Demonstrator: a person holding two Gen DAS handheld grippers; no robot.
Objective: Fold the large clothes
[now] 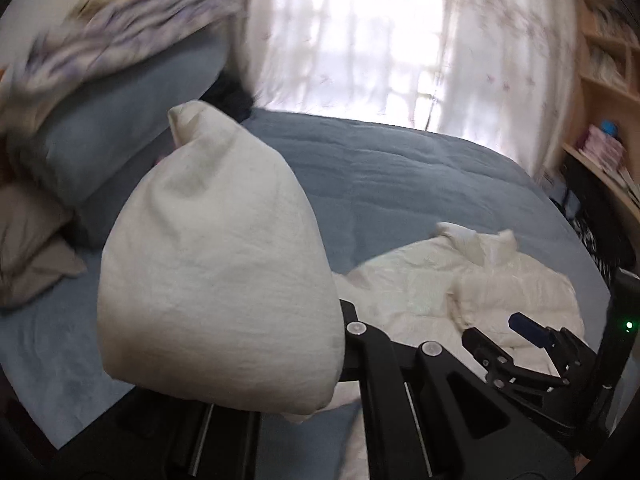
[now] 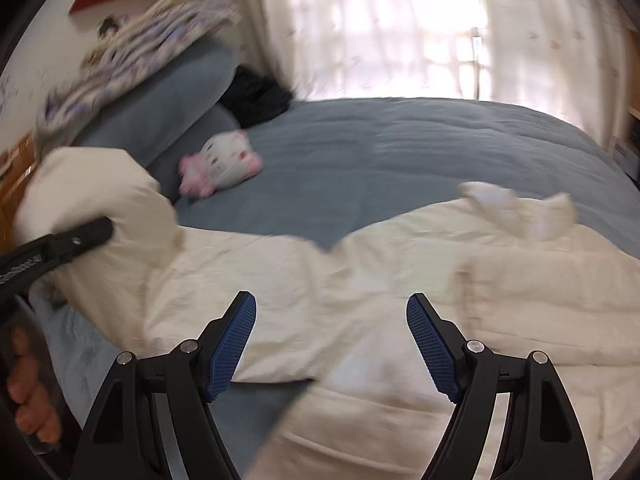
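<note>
Left gripper (image 2: 102, 230): we see it clenched on a bunched fold of the cream padded garment (image 2: 400, 280), which is lifted clear of the bed (image 2: 400, 140). From the left wrist view the raised fold (image 1: 216, 260) fills the foreground and hides the fingertips, so we read the grip from the right wrist view, where the black finger presses into the cloth at far left. A hand (image 2: 30, 400) shows at the lower left edge of that view, gripping the handle.

Right gripper (image 2: 331, 346): we find it released, its blue pads (image 2: 232, 344) standing well apart above the garment, with nothing between them. It also appears at the lower right of the left wrist view (image 1: 516, 330).

The rest of the garment lies spread on the blue quilt of the bed, its pale collar (image 2: 516, 208) toward the far side. Near the blue pillows (image 2: 168, 96) we note a pink-and-white plush toy (image 2: 222, 162), apart from the garment. A patterned cloth (image 2: 136, 56) rests on top of the pillows. Sheer curtains (image 2: 400, 28) hang bright behind the bed, and wooden shelves (image 1: 608, 60) stand at right.
</note>
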